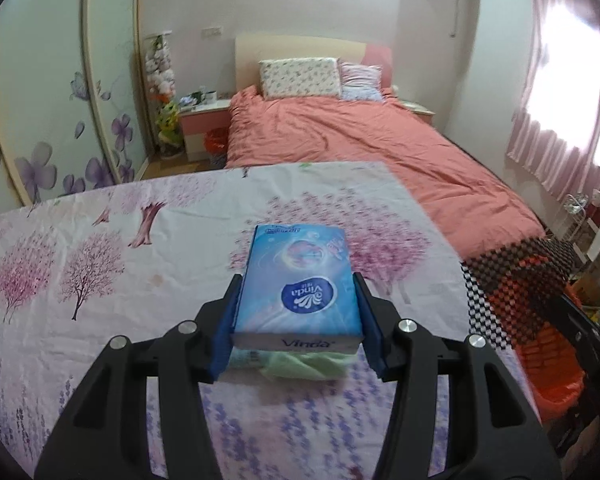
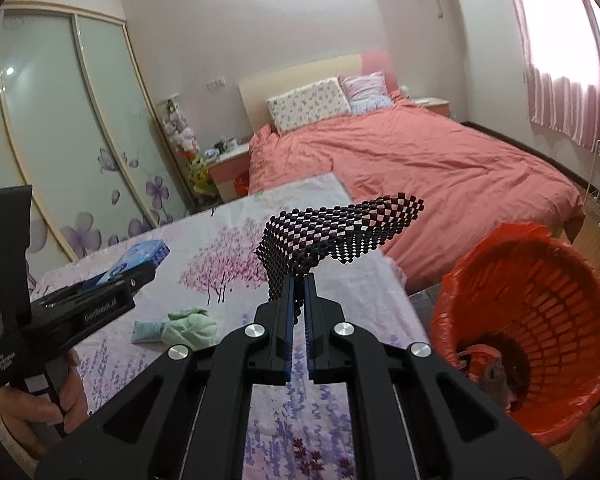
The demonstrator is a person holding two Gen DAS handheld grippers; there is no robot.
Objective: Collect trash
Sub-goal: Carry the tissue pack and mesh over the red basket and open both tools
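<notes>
Two tongs in play, both loaded. Left tongs [image 1: 296,320] clamped on a blue tissue pack [image 1: 298,280], pads [image 1: 226,332] pressing its long sides, pack lifted off the table [image 1: 100,248]. Right tongs [image 2: 299,312] pinched together on a black beaded mat [image 2: 336,232]; mat sticks up and folds over to the right, clear of the table, just left of the orange bin [image 2: 528,320]. Bin stands off the table's right edge, orange liner in it, some scraps at the bottom. Green cloth [image 2: 190,326] lies crumpled on the flowered tablecloth, touching a pale blue packet [image 2: 148,330]. A hand [image 2: 40,404] grips the left tool's handle. Bed [image 1: 380,152] with a pink cover beyond the table.
</notes>
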